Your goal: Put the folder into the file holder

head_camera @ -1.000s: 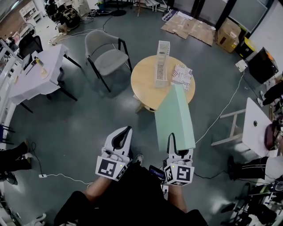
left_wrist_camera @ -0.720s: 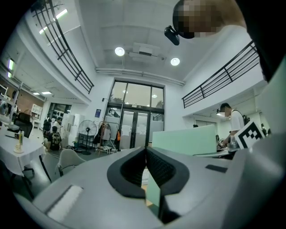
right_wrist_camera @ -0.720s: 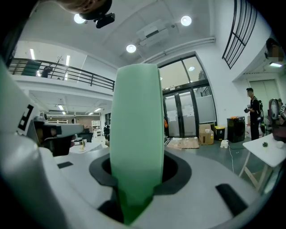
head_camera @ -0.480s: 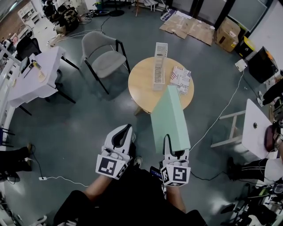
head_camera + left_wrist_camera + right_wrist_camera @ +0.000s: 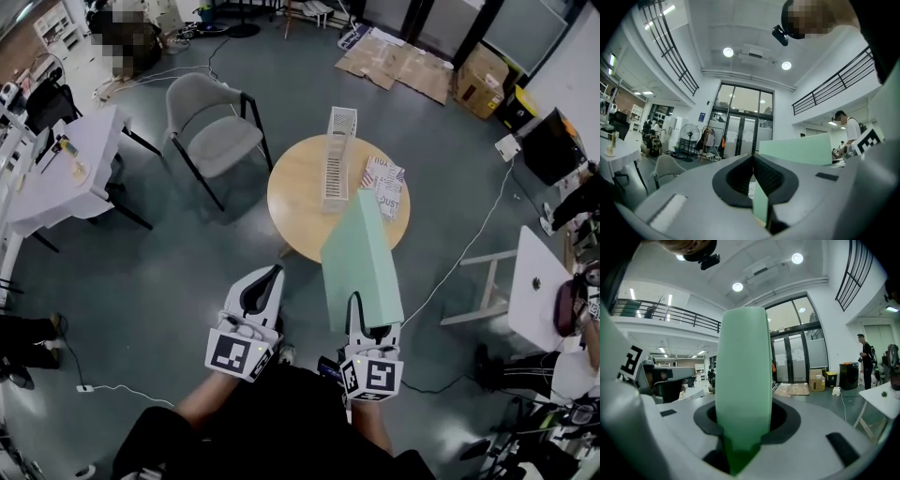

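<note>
A person holds two grippers over a grey floor. The right gripper (image 5: 361, 317) is clamped on the near end of one pale green, wedge-shaped folder (image 5: 361, 253). The folder is lifted clear, and its far end reaches over the near edge of a single round wooden table (image 5: 295, 202). The left gripper (image 5: 271, 276) hangs beside it with jaw tips together, holding nothing.

One white slatted file holder (image 5: 337, 159) stands on the table with nothing in its slots, and the folder's tip is just beside its near end. One printed black-and-white booklet (image 5: 382, 183) lies to the holder's right. One grey chair with black legs (image 5: 211, 122) stands to the left of the table.
</note>
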Demonstrator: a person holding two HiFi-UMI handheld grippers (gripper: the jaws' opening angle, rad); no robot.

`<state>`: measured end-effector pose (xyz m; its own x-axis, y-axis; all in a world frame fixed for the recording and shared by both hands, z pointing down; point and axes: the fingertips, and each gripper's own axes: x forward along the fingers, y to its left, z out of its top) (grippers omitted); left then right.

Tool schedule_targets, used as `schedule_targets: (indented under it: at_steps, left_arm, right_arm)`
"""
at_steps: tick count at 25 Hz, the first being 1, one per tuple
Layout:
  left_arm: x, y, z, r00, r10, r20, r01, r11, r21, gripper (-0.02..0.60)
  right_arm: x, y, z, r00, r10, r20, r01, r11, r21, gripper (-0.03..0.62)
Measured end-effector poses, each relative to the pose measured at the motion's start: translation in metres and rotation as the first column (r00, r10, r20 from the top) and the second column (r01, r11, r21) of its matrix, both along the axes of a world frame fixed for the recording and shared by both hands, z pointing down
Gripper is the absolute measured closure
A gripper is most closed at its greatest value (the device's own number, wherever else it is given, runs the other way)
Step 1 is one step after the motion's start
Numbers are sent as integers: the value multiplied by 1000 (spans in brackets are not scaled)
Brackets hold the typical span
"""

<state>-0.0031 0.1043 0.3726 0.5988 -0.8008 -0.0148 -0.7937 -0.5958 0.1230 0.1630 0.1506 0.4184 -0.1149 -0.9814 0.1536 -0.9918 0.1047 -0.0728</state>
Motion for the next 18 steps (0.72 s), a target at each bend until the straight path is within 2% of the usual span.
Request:
schedule_targets:
  at_steps: [18]
  left_arm:
    - [-1, -158, -2, 997, 78, -28, -79, 997, -15, 574]
  right_arm:
    - [-9, -145, 0, 998, 58, -19, -59, 998, -31, 450]
